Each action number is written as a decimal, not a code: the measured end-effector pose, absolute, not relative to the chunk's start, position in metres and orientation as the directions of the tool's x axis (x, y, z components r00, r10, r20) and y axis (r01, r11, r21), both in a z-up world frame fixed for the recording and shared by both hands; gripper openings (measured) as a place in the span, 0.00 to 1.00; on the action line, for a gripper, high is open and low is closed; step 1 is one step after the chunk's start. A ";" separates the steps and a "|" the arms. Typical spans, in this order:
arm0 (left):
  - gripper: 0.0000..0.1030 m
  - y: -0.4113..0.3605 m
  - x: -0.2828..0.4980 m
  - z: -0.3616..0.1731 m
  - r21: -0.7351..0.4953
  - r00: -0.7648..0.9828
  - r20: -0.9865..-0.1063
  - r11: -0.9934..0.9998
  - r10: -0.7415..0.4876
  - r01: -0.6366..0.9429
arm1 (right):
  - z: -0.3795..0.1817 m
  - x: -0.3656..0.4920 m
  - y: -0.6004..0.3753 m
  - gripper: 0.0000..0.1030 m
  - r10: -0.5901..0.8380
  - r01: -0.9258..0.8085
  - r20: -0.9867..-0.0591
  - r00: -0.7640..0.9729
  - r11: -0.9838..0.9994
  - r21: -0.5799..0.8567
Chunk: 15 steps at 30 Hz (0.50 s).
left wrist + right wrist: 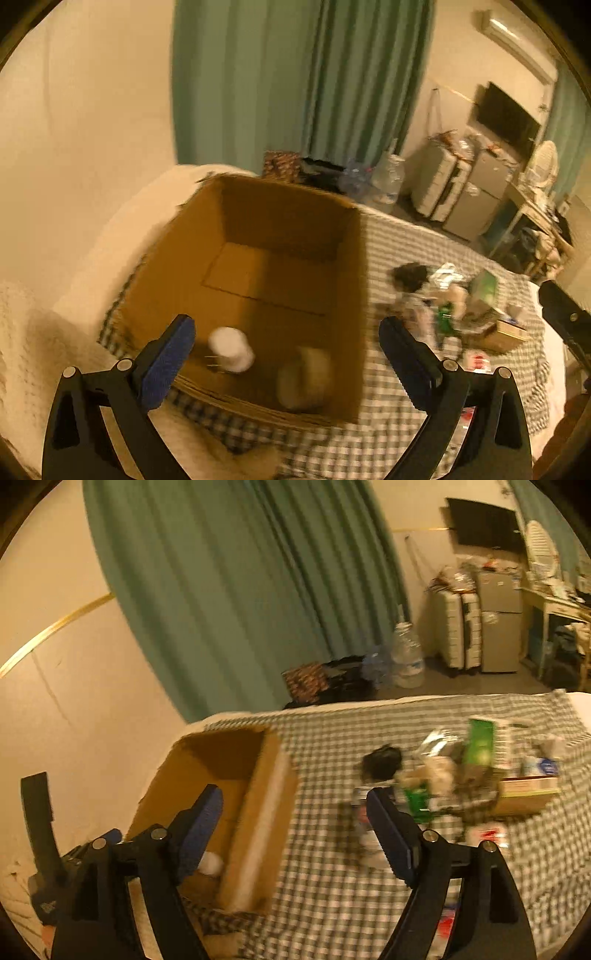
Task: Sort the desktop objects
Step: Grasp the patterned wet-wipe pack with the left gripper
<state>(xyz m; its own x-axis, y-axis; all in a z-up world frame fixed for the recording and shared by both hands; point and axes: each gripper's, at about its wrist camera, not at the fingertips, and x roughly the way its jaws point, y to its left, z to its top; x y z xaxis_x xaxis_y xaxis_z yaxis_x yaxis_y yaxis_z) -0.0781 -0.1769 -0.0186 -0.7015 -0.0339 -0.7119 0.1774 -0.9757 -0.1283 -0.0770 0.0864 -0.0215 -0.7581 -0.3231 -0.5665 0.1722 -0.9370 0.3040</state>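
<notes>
The left gripper (286, 338) hangs above the near rim of an open cardboard box (354, 295), its blue-padded fingers (168, 363) spread wide with nothing between them. Inside the box, near its front wall, lie a white cylindrical container (232, 349) and, just to its right, a blurred tan rounded object (304, 376); the two sit close together but whether they touch cannot be told.

The box stands on a green-and-white checked cloth (402, 251) near the cloth's left edge. Toward the cloth's right side is a pile of mixed items (458, 775), well apart from the box: a dark round object (382, 762) at its left, a green carton (480, 742) standing upright at the back, crumpled silver foil packaging (437, 740), a green bottle (417, 799) and a small flat cardboard box (528, 794) at the right. Blur keeps the rest of the pile from being named.

The right gripper (295, 818) hovers over the cloth between the box and the pile, its fingers (197, 834) also wide apart and holding nothing. A green curtain (236, 590) hangs behind.
</notes>
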 end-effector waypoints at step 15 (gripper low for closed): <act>1.00 -0.003 -0.058 -0.070 -0.086 -0.663 -0.744 -0.996 0.081 -0.025 | -0.103 -0.011 0.216 0.82 -0.190 0.029 -0.662 -0.725 -0.969 0.246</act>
<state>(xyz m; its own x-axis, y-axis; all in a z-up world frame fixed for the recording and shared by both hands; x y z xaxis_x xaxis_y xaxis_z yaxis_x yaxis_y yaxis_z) -0.0583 -0.0030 -0.0703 -0.6631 0.0809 -0.7441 -0.0251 -0.9960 -0.0859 -0.0111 0.2160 -0.1025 -0.7246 -0.1899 -0.6624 0.0290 -0.9688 0.2460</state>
